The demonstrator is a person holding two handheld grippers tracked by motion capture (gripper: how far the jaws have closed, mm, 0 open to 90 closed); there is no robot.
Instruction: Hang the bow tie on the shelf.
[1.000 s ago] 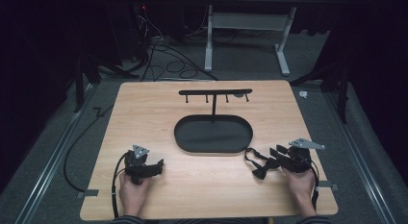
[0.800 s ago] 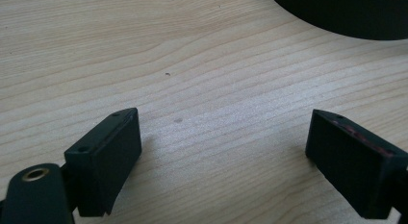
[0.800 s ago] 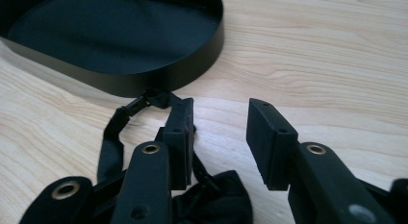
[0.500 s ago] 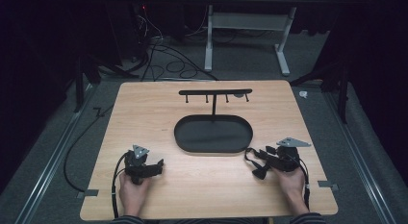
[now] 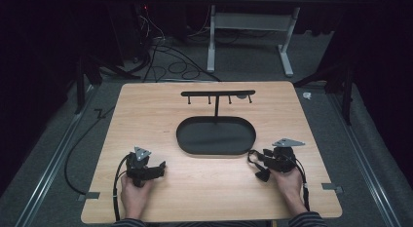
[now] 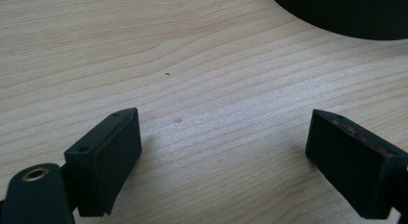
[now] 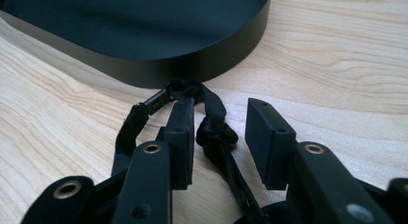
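Observation:
A black strap [image 7: 211, 101] with a knot and a small buckle lies on the wooden table [image 5: 204, 188], just in front of the black oval tray [image 5: 216, 137]. My right gripper [image 7: 220, 137] stands around it, the knot between the jaws and a loop of strap passing round the left jaw. The jaws have just been closing, but a gap still shows beside the knot. In the high view the right gripper [image 5: 257, 164] rests near the tray's right end. My left gripper [image 5: 158, 169] rests at the front left, open [image 6: 223, 152], with bare wood between its jaws.
A black T-shaped rack [image 5: 217, 93] with several small pegs rises from the tray's far side. The tray wall [image 7: 192, 65] stands close ahead of the right jaws, and its edge [image 6: 346, 17] shows at the upper right of the left gripper view. Cables lie on the floor beyond the table.
The right hand and its gripper have shifted left along the table toward the tray's end, and its jaws have narrowed around the strap. The left gripper has stayed put.

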